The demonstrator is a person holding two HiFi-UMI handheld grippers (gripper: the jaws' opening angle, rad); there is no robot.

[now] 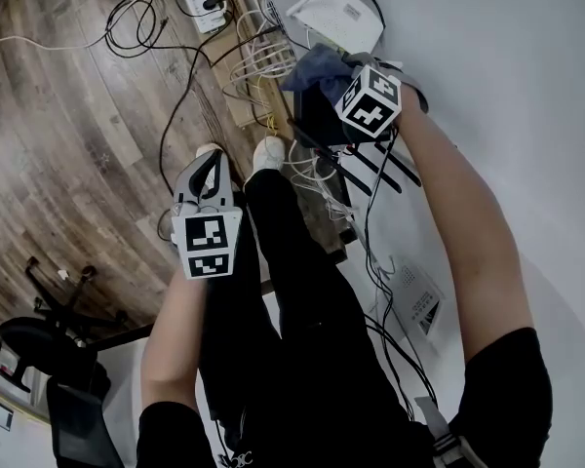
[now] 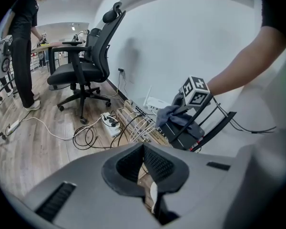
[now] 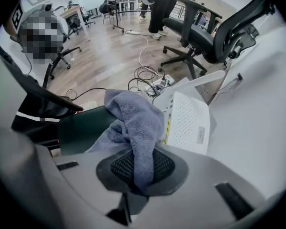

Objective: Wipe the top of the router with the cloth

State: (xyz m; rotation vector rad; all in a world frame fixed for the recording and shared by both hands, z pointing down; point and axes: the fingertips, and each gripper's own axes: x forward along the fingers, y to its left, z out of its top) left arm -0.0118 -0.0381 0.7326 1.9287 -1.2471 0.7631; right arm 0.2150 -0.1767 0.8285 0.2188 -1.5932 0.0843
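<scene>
**Right hand-held gripper clamps the cloth on the black router; left one hangs shut and empty**

The right hand-held gripper [image 3: 139, 171] is closed on a blue-grey cloth [image 3: 133, 116]. A fold of it runs down between the two pads and is pinched there. The rest of the cloth bunches up in front of the jaws and drapes onto the dark top of the router [image 3: 81, 128]. In the head view the cloth covers the router's far end, and the gripper's marker cube sits above the near part. The router's black antennas [image 1: 370, 169] stick out toward the person.

A white router [image 3: 190, 120] stands just beside the black one, on the far side of the cloth. It touches neither the cloth nor the gripper.

The left hand-held gripper [image 2: 144, 170] is well apart from both routers, held low beside the person's legs and over the wooden floor [image 1: 58, 115]. Its jaws are together with nothing between them. Only the floor and a shoe show through the slit below the pads.

Its own view takes in the right gripper and cloth on the router from a distance. A tangle of cables [image 2: 133, 125] and a power strip [image 2: 109, 122] lie on the floor near the routers. An office chair [image 2: 86, 66] stands further back.
</scene>
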